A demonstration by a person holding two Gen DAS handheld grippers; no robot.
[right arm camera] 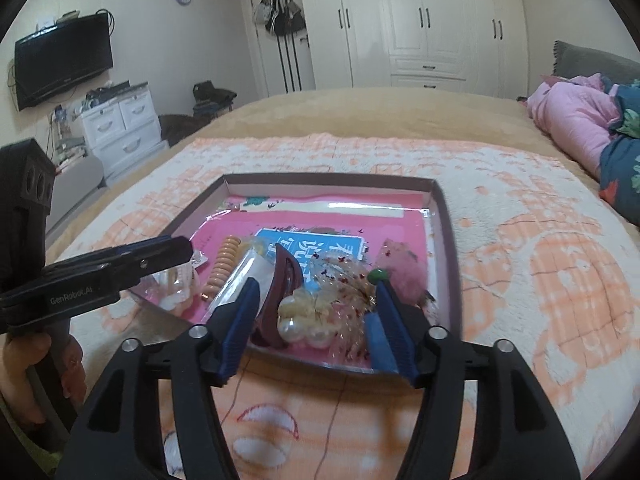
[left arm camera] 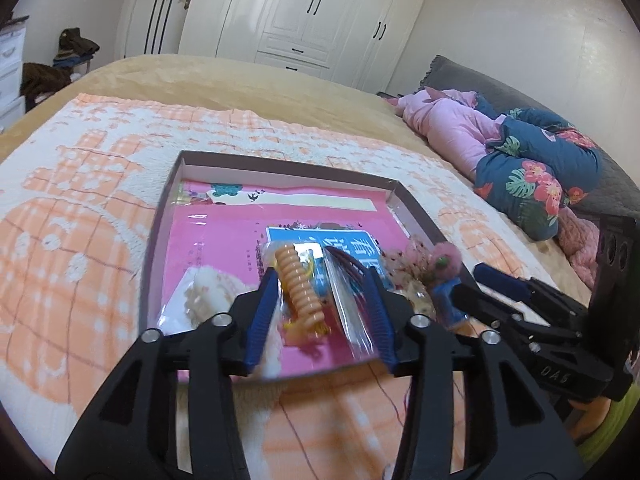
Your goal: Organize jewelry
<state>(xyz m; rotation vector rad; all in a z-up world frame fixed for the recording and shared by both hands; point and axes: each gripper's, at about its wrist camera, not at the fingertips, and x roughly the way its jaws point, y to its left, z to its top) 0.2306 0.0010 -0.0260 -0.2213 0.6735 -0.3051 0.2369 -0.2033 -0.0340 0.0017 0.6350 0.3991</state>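
we angle both grippers down over the near edge of the tray (right arm camera: pixel 444 240) on the bed (right arm camera: pixel 520 240). left gripper (left arm camera: pixel 320 308) released, jaws flanking the coil tie (left arm camera: pixel 298 284); right gripper (right arm camera: pixel 316 320) released around the pearl clip (right arm camera: pixel 304 320).

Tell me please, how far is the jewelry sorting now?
Done: the pieces lie together inside the shallow box on the bed, among them the orange spiral hair tie, the dark red hair clip and the pearl piece. In hand: nothing; the left hand-held gripper and right hand-held gripper are open over the pile. Left: the pieces look heaped, not arranged.
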